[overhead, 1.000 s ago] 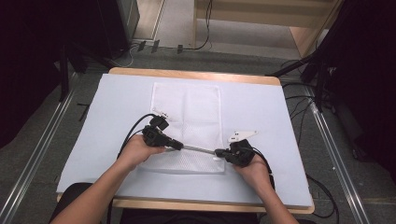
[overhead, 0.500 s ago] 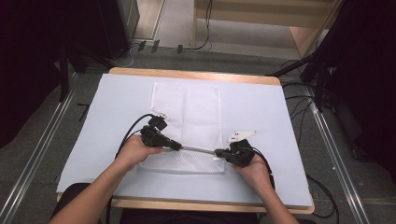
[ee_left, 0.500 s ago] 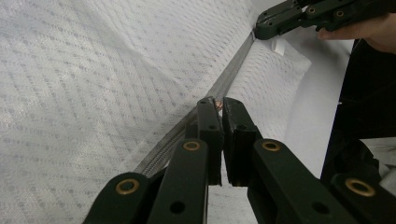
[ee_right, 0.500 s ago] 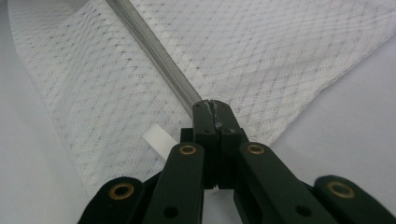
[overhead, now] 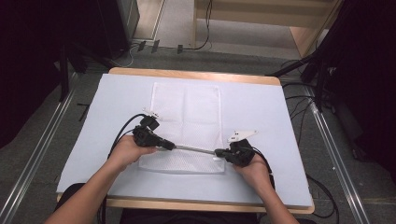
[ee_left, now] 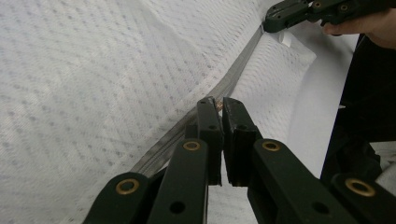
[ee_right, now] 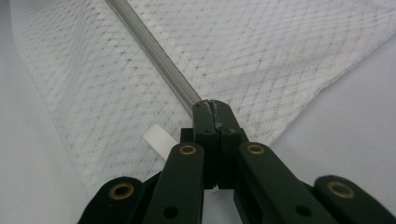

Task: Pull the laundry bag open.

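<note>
A pale blue mat [overhead: 280, 116] covers the wooden table [overhead: 196, 74] in front of me, grey floor around it. My left gripper [ee_left: 218, 106] is pinched narrow on the small brass zip pull [ee_left: 218, 106] of the white mesh bag [overhead: 187, 112]. My right gripper [ee_right: 212, 106] is clamped tight on the bag's fabric at the end of the grey zip [ee_right: 154, 51]. The zip runs taut between the two, across the bag's near end. A white tag [ee_right: 159, 140] sticks out beside my right jaws.
</note>
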The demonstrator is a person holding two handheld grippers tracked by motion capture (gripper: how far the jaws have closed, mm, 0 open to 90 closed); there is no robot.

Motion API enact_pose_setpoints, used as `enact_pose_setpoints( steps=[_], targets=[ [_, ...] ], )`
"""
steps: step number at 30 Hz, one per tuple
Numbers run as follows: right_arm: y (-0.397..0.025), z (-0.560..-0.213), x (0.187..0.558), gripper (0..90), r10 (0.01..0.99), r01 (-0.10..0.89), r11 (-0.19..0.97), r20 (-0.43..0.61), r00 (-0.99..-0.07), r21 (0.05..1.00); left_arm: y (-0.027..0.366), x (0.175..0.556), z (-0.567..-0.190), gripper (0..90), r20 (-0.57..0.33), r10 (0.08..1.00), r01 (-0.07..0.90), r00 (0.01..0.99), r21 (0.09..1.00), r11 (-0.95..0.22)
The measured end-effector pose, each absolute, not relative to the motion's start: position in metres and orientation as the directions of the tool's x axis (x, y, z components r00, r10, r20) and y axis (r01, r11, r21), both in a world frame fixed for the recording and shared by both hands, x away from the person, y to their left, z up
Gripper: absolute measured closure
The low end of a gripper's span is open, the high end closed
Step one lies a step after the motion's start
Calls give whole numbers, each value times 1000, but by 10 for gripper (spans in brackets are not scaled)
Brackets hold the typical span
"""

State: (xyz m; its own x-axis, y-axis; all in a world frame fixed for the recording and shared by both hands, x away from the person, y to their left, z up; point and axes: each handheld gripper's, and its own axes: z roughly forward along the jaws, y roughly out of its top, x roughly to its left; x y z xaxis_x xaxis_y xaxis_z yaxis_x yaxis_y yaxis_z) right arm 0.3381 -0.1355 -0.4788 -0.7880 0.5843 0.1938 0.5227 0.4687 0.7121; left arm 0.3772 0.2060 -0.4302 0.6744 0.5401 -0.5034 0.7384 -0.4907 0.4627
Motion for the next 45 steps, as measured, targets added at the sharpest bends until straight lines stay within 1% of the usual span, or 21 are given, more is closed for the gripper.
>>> enact_pose_setpoints(
  steps=[5,19,26,31,45],
  targets=[
    [-136,-479,338,900,585,526,467,197,-787,711,210,377,-429,880,-504,540,739,674,464,-489],
    [-135,-479,338,900,583,529,468,202,-787,708,237,375,-425,880,-503,567,757,652,477,-448],
    [-135,-478,339,900,581,528,470,203,-788,707,243,373,-425,880,-498,576,760,648,473,-446],
    [-135,-478,339,900,582,530,472,202,-788,704,253,372,-426,879,-504,588,773,633,461,-436],
    [-135,-478,340,900,582,540,472,214,-785,697,273,370,-423,879,-498,610,784,616,466,-410]
  ],
)
